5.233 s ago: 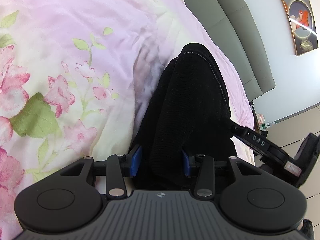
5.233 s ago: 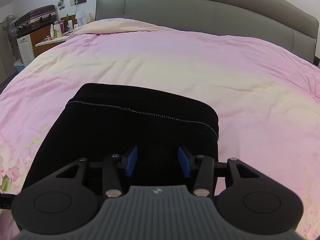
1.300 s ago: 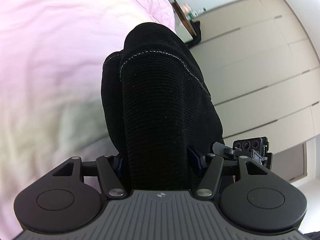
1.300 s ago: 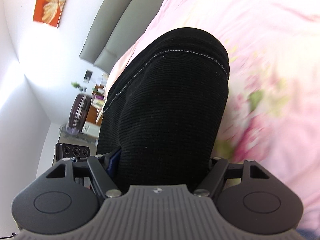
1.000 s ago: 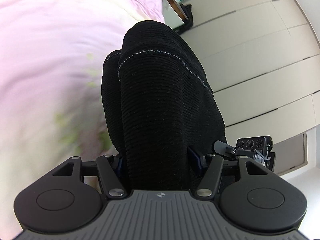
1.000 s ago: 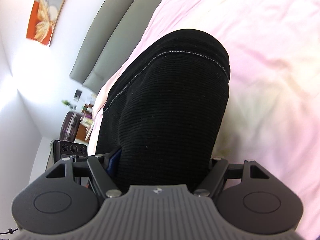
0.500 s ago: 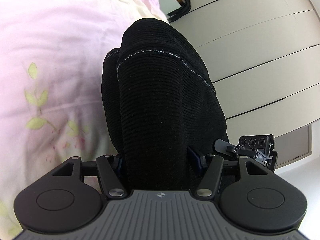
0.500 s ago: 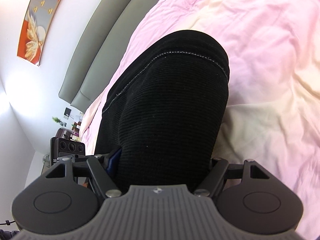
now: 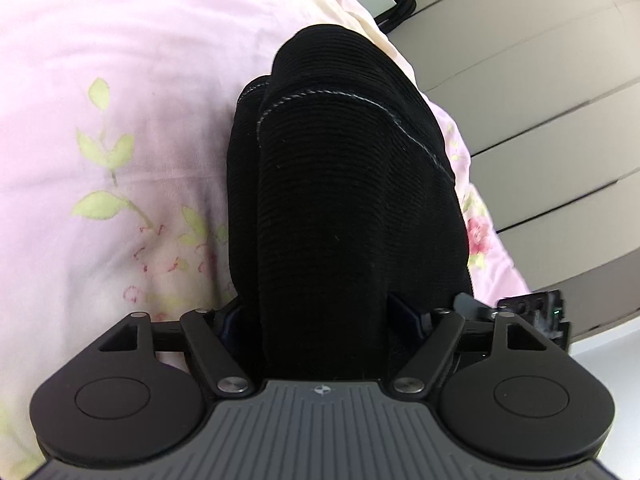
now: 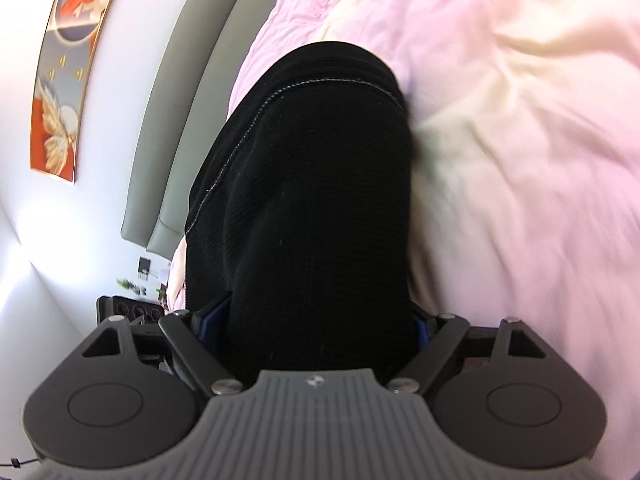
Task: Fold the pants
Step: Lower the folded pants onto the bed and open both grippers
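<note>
The left gripper (image 9: 320,316) is clamped on a thick fold of the black ribbed pants (image 9: 340,184), the cloth filling the gap between its blue-padded fingers (image 9: 404,314) and bulging forward over the pink floral duvet (image 9: 120,128). The right gripper (image 10: 316,320) pinches the same folded pants (image 10: 316,184) just as tightly, its fingers (image 10: 210,318) pressed against the bundle, which is held above the bedding (image 10: 520,140) with the grey headboard (image 10: 192,92) and a framed picture (image 10: 64,80) off to the side.

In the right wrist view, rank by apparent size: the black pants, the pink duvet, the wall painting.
1. pink duvet and black pants: alike; the pants' nearness inflates them, so unranked.
2. wall painting, clearly smallest.
</note>
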`<state>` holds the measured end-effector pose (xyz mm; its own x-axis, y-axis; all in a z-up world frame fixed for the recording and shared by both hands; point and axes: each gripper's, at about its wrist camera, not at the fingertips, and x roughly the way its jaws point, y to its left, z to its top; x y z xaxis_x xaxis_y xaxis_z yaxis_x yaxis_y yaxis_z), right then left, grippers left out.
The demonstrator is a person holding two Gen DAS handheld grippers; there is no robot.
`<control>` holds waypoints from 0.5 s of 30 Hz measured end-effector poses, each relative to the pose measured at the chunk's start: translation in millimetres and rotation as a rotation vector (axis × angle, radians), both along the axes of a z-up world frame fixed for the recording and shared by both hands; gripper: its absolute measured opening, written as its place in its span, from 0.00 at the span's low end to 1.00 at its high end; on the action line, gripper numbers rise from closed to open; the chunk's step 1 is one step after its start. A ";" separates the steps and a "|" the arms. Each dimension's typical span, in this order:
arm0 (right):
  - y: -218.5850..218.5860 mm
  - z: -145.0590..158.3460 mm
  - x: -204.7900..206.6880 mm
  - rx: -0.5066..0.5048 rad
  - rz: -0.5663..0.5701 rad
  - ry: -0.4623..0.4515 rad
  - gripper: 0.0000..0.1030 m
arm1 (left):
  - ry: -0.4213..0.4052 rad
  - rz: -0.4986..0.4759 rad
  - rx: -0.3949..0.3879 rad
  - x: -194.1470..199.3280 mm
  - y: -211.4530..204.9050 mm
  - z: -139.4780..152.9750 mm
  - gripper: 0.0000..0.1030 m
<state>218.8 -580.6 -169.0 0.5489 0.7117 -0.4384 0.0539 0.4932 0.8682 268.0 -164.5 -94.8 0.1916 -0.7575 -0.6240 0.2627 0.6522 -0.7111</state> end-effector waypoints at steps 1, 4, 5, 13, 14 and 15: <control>-1.5 1.8 -4.5 0.002 -0.013 0.003 0.77 | -0.020 -0.003 0.021 4.5 -10.8 0.6 0.86; -7.7 8.3 -23.9 -0.008 -0.059 -0.005 0.77 | -0.065 -0.004 0.080 -9.4 -7.8 13.4 0.86; -8.3 12.6 -30.3 -0.019 -0.079 -0.009 0.77 | -0.073 -0.005 0.096 -13.8 -5.9 17.1 0.86; 9.6 25.7 -98.0 -0.156 -0.071 0.105 0.64 | -0.035 0.005 0.170 -42.2 5.0 12.2 0.87; 13.5 28.4 -102.6 -0.184 -0.065 0.121 0.62 | -0.031 0.011 0.181 -47.1 5.7 13.2 0.87; 18.5 31.7 -107.7 -0.224 -0.064 0.147 0.57 | -0.024 0.021 0.187 -51.4 6.8 14.3 0.87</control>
